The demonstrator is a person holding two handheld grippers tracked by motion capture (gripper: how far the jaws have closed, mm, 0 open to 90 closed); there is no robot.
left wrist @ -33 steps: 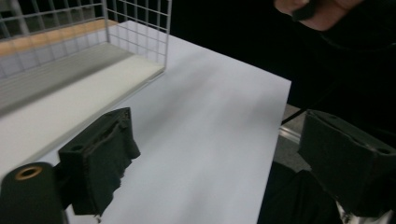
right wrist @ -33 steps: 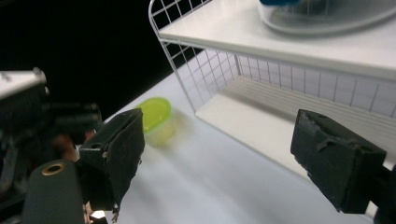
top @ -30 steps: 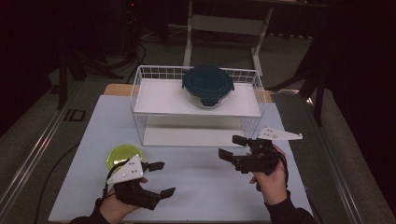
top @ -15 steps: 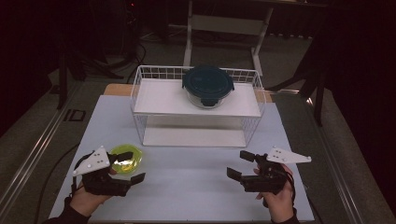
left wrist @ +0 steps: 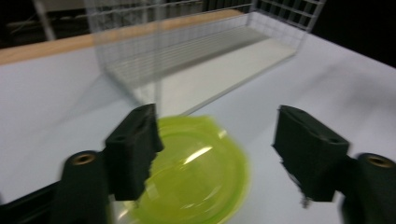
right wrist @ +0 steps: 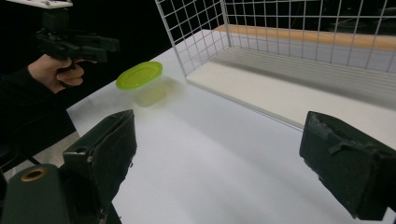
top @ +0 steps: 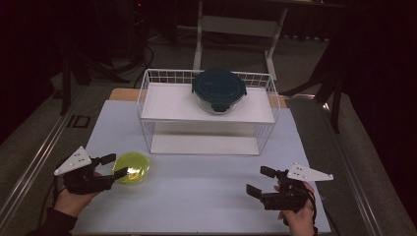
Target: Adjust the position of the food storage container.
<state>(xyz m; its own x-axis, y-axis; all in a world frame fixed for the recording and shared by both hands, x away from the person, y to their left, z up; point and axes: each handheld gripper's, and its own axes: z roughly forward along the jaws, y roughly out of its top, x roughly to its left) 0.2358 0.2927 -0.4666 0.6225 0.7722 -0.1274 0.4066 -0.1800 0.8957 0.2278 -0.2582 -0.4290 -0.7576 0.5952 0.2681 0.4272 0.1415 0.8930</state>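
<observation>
Yellow-green lidded container (top: 131, 168) sits on the white surface (top: 206, 196) at its front left, just ahead of the wire rack's left corner, in the same spot as in the earlier frames. What differs is the left hand-held gripper (top: 111, 166): a second ago it hung below and in front of the container, half a second ago it lay over the container's left side, and now it sits just left of the container with its jaws spread wide and pointed at it, one fingertip above the rim and one at the near edge, holding nothing. In the left gripper view the container (left wrist: 196, 175) lies between and beyond the two open jaws, blurred, so contact cannot be judged. Behind, the white wire rack (top: 209, 110) carries a glass bowl with a dark teal lid (top: 218, 90) on its upper shelf, unchanged. At the right, the right hand-held gripper (top: 258, 183) has drawn back toward the near right corner of the surface since a second ago; its jaws stand wide apart and empty, well apart from the container.
</observation>
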